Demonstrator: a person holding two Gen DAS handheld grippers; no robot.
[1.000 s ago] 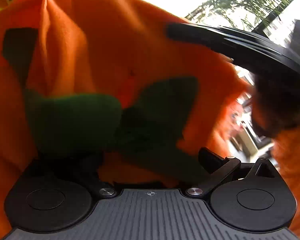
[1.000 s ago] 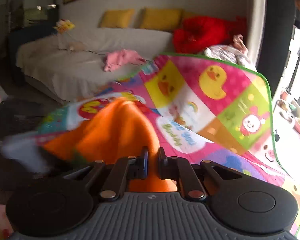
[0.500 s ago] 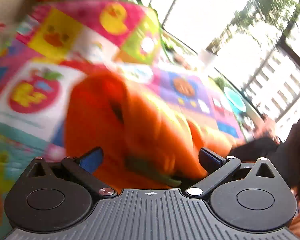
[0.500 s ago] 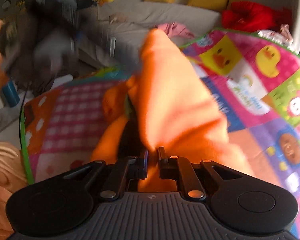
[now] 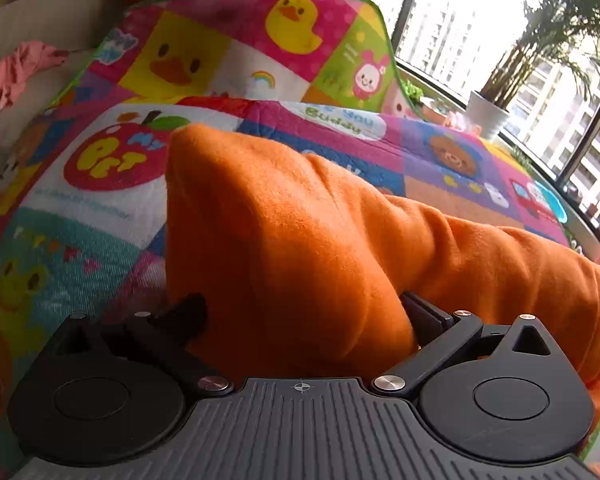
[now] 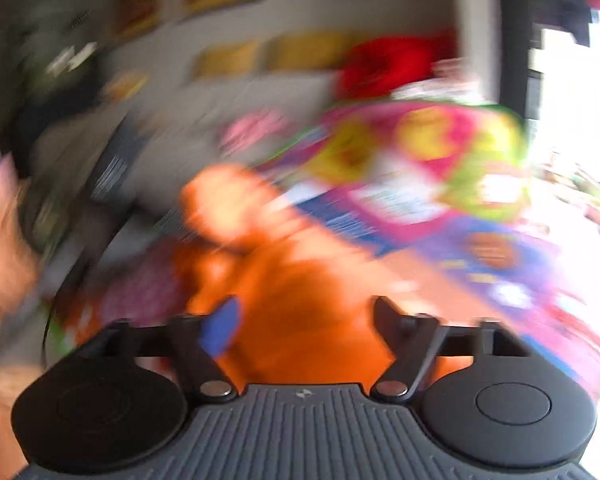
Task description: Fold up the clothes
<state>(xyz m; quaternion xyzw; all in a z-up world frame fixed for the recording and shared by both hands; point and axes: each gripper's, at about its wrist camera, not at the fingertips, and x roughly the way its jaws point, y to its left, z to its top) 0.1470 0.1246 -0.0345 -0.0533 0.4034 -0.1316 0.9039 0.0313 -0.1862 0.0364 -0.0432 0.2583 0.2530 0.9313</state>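
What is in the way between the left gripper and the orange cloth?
Nothing visible. The orange cloth bulges right between the spread fingers of the left gripper, lying on the colourful play mat. No other thing sits between them.

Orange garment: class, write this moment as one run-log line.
orange garment bunched on play mat | left gripper open around it | right gripper jaws opening, fabric between

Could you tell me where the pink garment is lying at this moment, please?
In the left wrist view the pink garment lies at the far left on the pale sofa, just beyond the colourful play mat.
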